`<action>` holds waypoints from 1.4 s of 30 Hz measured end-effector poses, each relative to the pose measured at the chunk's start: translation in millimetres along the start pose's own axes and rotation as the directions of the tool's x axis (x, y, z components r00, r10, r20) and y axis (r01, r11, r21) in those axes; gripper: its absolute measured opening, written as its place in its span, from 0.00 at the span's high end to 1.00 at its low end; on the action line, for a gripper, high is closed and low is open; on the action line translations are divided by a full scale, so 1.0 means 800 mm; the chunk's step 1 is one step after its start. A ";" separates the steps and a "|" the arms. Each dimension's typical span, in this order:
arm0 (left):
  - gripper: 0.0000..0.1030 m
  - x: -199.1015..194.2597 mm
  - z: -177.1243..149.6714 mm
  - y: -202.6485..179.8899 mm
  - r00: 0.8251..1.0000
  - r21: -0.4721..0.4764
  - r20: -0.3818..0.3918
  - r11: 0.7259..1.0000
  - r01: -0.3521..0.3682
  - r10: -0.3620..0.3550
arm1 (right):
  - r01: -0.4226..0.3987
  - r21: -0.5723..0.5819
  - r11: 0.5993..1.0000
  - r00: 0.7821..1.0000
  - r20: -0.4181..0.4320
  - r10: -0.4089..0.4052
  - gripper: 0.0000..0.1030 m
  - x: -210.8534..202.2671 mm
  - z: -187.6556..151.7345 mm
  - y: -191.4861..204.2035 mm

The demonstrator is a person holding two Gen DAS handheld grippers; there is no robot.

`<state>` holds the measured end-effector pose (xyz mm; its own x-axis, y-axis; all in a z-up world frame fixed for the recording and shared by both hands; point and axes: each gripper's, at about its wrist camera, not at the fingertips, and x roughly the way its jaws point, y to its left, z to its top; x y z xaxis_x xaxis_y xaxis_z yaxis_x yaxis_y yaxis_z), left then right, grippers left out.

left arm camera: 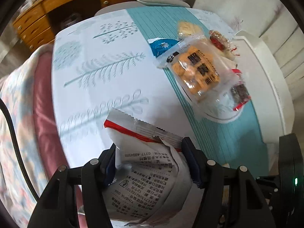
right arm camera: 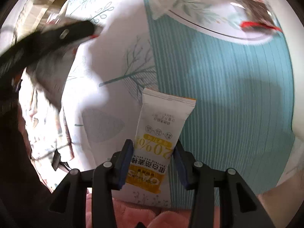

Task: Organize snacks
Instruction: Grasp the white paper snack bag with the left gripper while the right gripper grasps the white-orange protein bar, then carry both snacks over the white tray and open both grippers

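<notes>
Gripping a crumpled white packet (left arm camera: 146, 172) with a red stripe, left tool (left arm camera: 149, 163) pinched shut on its middle, printed back face up, the pack bulging out ahead of the fingers over the patterned surface (left arm camera: 91, 79). Clamped likewise in the right tool (right arm camera: 152, 163) — an oat bar sachet (right arm camera: 159, 136), white and yellow, its sealed far end poking forward past the blue pads (right arm camera: 125, 163) toward the teal striped mat (right arm camera: 228, 95). Further ahead of the left tool and to its right, a plate (left arm camera: 226, 116) heaped with snacks: a clear pack of orange crackers (left arm camera: 195, 72) on top, a blue wrapper (left arm camera: 163, 46) at the far edge, a red-and-clear pack (left arm camera: 240, 93) on the near right side. Same plate rim (right arm camera: 218, 31) visible at the top of the right view, well ahead of the sachet. Likely all light stuff, thin film, slick and quick to crumple; contents probably brittle, so a modest squeeze across the flat middle looks safer than a hard pinch — a grip on a sealed edge alone could let the pack swing or slide out. Judging by the pile, both packs probably bound for that plate, neither set down yet.
</notes>
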<state>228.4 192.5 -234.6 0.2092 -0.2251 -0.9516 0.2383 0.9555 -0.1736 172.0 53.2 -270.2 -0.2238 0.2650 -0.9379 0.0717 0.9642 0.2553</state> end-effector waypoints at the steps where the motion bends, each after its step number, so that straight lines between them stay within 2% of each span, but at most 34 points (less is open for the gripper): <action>1: 0.40 -0.007 -0.006 0.000 1.000 -0.011 0.004 1.000 0.011 -0.011 | -0.002 0.011 1.000 1.000 0.006 0.002 0.58 -0.003 -0.004 -0.002; 7: 0.40 -0.045 -0.027 -0.014 0.998 -0.066 0.028 0.997 0.049 -0.047 | -0.023 0.046 0.999 0.998 0.053 0.021 0.58 -0.026 -0.029 -0.011; 10: 0.40 -0.058 -0.030 -0.028 0.999 -0.087 0.014 0.995 0.039 -0.038 | -0.036 0.054 0.998 0.997 0.071 0.032 0.58 -0.041 -0.038 -0.009; 14: 0.40 -0.080 -0.044 -0.044 0.995 -0.130 0.027 0.986 0.099 -0.096 | -0.044 0.047 0.998 0.993 0.108 0.039 0.58 -0.064 -0.044 -0.017; 16: 0.40 -0.091 -0.051 -0.053 0.994 -0.137 0.044 0.985 0.107 -0.102 | -0.051 0.046 0.998 0.990 0.131 0.044 0.58 -0.077 -0.046 -0.019; 17: 0.40 -0.099 -0.056 -0.059 0.993 -0.140 0.057 0.984 0.106 -0.099 | -0.056 0.047 0.997 0.988 0.145 0.049 0.58 -0.089 -0.058 -0.043; 19: 0.40 -0.115 -0.066 -0.070 0.991 -0.143 0.094 0.984 0.110 -0.097 | -0.064 0.048 0.997 0.983 0.174 0.055 0.58 -0.096 -0.074 -0.048; 23: 0.40 -0.136 -0.078 -0.093 0.984 -0.140 0.131 0.981 0.136 -0.118 | -0.082 0.040 0.996 0.970 0.231 0.071 0.58 -0.127 -0.074 -0.073; 30: 0.40 -0.157 -0.086 -0.140 0.971 -0.147 0.206 0.977 0.153 -0.121 | -0.150 -0.026 0.988 0.930 0.337 0.150 0.58 -0.180 -0.090 -0.109; 33: 0.40 -0.162 -0.080 -0.162 0.966 -0.142 0.230 0.978 0.154 -0.118 | -0.153 -0.061 0.986 0.917 0.363 0.164 0.58 -0.196 -0.087 -0.118; 37: 0.40 -0.168 -0.072 -0.192 0.947 -0.147 0.285 0.970 0.195 -0.147 | -0.155 -0.113 0.981 0.898 0.399 0.187 0.58 -0.225 -0.085 -0.141; 42: 0.40 -0.163 -0.061 -0.233 0.940 -0.153 0.310 0.968 0.198 -0.143 | -0.128 -0.145 0.981 0.883 0.434 0.179 0.58 -0.255 -0.083 -0.179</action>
<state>110.4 52.8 -90.2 0.4568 -0.4077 -0.7907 0.1271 0.9096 -0.3956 142.7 -138.0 -100.0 0.2375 0.4023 -0.8842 -0.0422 0.9136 0.4043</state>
